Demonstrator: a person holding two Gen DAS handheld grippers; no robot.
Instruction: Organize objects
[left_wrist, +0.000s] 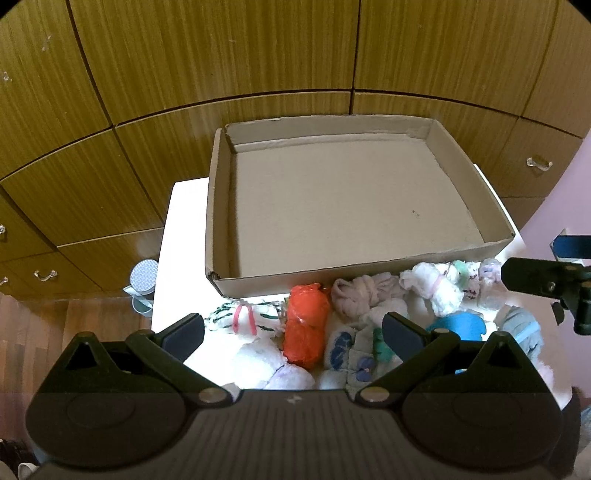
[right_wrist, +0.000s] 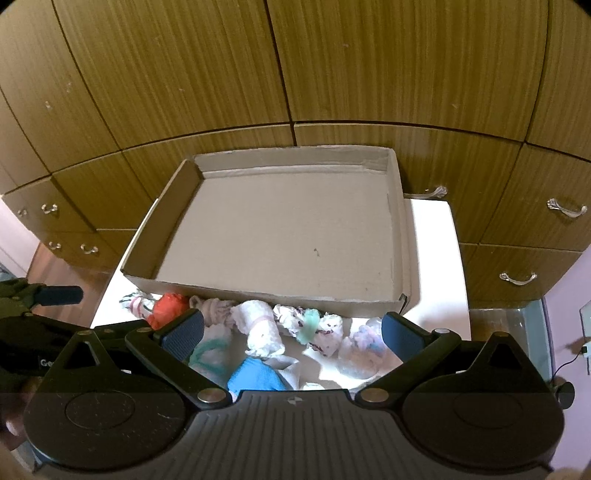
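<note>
Cardboard box sits empty on the white worktop, hard against the wooden drawer fronts behind it; everything below is placed relative to this box. Along its near wall lies the heap of rolled socks — none inside yet, so the sorting looks unstarted. Left hand-held gripper hangs over the heap just short of the box's near wall, jaws released and spread wide, nothing between them; right hand-held gripper the same, further toward the box's right end, also released and empty. Likely first pick: the orange roll, just outside the near wall toward the box's left end, directly under the left jaws. Suggest dropping straight down, closing across its short width so neighbouring rolls are not dragged — the pink-grey roll touches it on one side. Lift clear of the near wall before crossing, then start at a far corner and fill in rows. The small mint roll by the wall's middle suits the right side.
</note>
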